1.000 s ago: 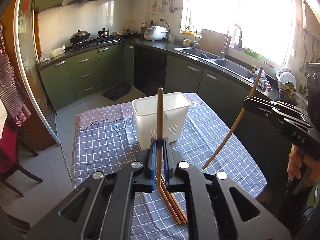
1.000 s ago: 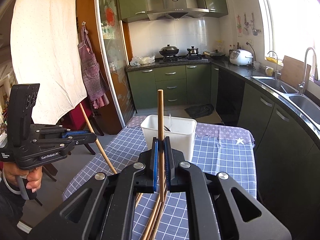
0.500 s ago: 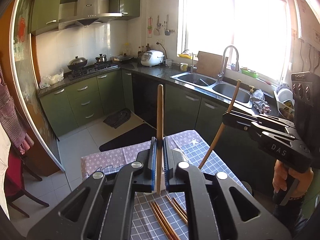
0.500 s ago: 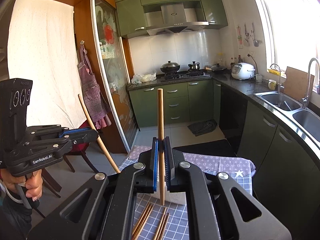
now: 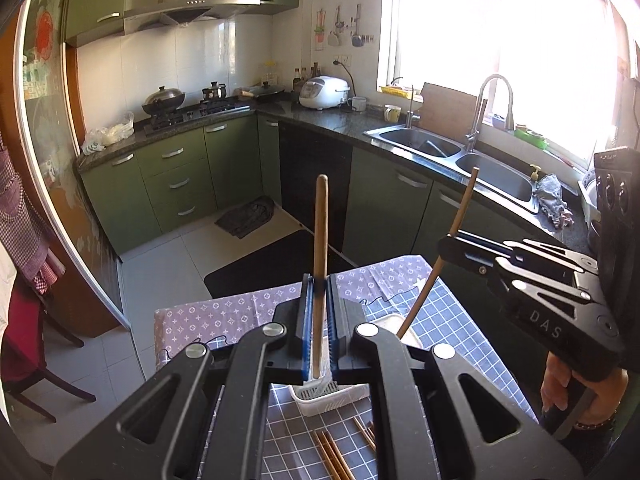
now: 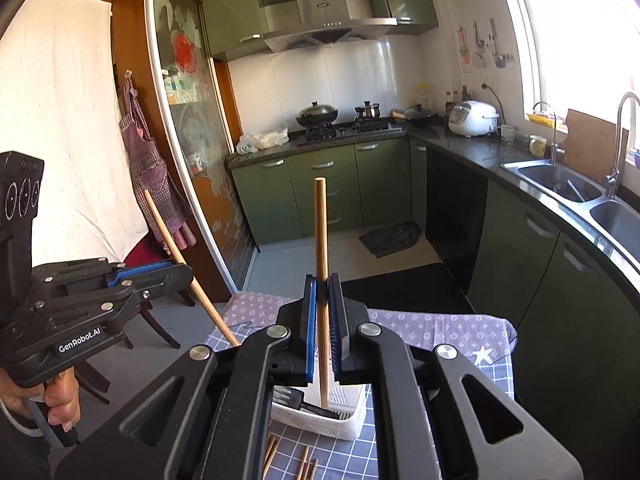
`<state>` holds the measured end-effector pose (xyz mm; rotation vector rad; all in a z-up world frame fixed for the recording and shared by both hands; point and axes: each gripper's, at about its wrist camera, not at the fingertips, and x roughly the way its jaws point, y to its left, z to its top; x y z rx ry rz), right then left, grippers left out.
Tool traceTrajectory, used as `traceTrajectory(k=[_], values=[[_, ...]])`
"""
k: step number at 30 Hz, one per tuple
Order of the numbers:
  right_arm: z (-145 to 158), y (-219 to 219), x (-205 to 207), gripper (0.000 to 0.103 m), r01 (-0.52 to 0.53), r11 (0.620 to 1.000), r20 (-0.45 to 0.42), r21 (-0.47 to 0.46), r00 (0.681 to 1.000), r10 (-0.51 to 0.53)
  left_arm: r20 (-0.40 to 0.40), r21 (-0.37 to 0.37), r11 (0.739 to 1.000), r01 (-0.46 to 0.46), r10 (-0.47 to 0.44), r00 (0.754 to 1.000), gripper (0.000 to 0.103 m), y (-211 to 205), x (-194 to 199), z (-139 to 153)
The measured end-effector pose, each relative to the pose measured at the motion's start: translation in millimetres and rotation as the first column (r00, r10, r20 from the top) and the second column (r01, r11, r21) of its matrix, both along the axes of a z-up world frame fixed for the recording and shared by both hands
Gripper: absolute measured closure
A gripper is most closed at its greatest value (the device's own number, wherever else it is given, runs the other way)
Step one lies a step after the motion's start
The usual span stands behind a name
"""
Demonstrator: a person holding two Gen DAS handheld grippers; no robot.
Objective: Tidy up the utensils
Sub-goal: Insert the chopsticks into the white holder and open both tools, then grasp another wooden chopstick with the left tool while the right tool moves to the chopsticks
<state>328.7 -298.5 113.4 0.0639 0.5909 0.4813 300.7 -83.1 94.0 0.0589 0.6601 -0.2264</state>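
The white basket (image 6: 352, 420) sits on the checked tablecloth (image 6: 472, 364) and serves as the marker here. To its left, above the table edge, the left gripper (image 5: 319, 292) is clamped on one chopstick (image 5: 319, 264), held nearly upright with its lower tip over the basket. Just right of it, the right gripper (image 6: 323, 300) is clenched on a second chopstick (image 6: 321, 264), its tip hanging above the basket's opening, where dark utensils (image 6: 308, 402) lie. In front of the basket, loose chopsticks (image 5: 334, 454) rest on the cloth.
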Motion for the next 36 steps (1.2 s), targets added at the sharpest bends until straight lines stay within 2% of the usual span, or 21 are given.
traceTrajectory(k=[4, 6, 9, 11, 13, 16, 19, 23, 27, 29, 31, 33, 36], values=[[-27.9, 3.4, 0.4, 0.095, -0.015, 1.000, -0.032, -0.013, 0.999, 0.015, -0.044, 0.006, 1.000, 0.002, -0.001, 0.999, 0.096, 1.2, 2.6, -23.8], [-30.5, 3.4, -2.1, 0.095, -0.017, 1.000, -0.035, -0.019, 0.999, 0.016, -0.066, 0.002, 1.000, 0.003, -0.003, 0.998, 0.094, 2.2, 1.9, -30.8], [-26.8, -2.8, -17.6, 0.094, -0.022, 1.000, -0.017, 0.000, 1.000, 0.022, -0.080, -0.020, 1.000, 0.003, -0.005, 0.997, 0.086, 6.4, -4.8, -30.8], [-19.3, -9.3, -35.0, 0.093, -0.025, 1.000, 0.010, 0.015, 1.000, 0.025, -0.077, -0.041, 0.999, 0.005, -0.008, 0.997, 0.074, 8.4, -14.1, -24.3], [-13.3, -17.5, -55.9, 0.085, -0.026, 0.999, 0.039, 0.028, 0.999, 0.025, -0.068, -0.046, 0.999, 0.004, -0.007, 0.998, 0.067, 10.5, -26.8, -17.2], [-14.9, -29.1, -89.0, 0.084, -0.021, 1.000, 0.058, 0.023, 0.998, 0.020, -0.089, -0.041, 0.999, 0.001, -0.005, 0.996, 0.067, 13.1, -46.9, -15.8], [-35.8, -43.7, -116.8, 0.083, -0.010, 1.000, 0.035, 0.014, 0.999, 0.009, -0.178, -0.052, 0.999, -0.005, -0.004, 0.984, 0.067, 17.6, -64.3, -35.9], [-85.4, -58.6, -142.8, 0.082, 0.033, 0.999, -0.038, -0.014, 0.999, -0.033, -0.330, -0.011, 1.000, -0.013, 0.009, 0.944, 0.069, 15.8, -80.7, -93.9], [-137.0, -68.6, -151.7, 0.082, 0.049, 0.999, -0.148, -0.001, 0.988, -0.049, -0.496, -0.013, 0.999, -0.029, 0.019, 0.868, 0.077, 14.1, -83.1, -162.2], [-157.2, -72.1, -154.7, 0.082, 0.054, 0.999, -0.194, 0.010, 0.980, -0.051, -0.557, -0.003, 0.999, -0.051, 0.040, 0.829, 0.082, 12.5, -79.4, -192.3], [-170.1, -74.9, -157.1, 0.082, 0.063, 0.998, -0.220, 0.010, 0.974, -0.059, -0.599, 0.005, 0.997, -0.072, 0.060, 0.799, 0.084, 12.7, -73.7, -213.7], [-179.4, -76.6, -161.0, 0.082, 0.068, 0.998, -0.238, 0.018, 0.969, -0.062, -0.620, 0.022, 0.996, -0.086, 0.081, 0.781, 0.085, 11.1, -67.7, -227.3], [-185.8, -81.8, -162.0, 0.076, 0.081, 0.996, -0.250, 0.022, 0.966, -0.073, -0.625, 0.037, 0.994, -0.102, 0.103, 0.774, 0.086, 8.0, -58.8, -235.1]])
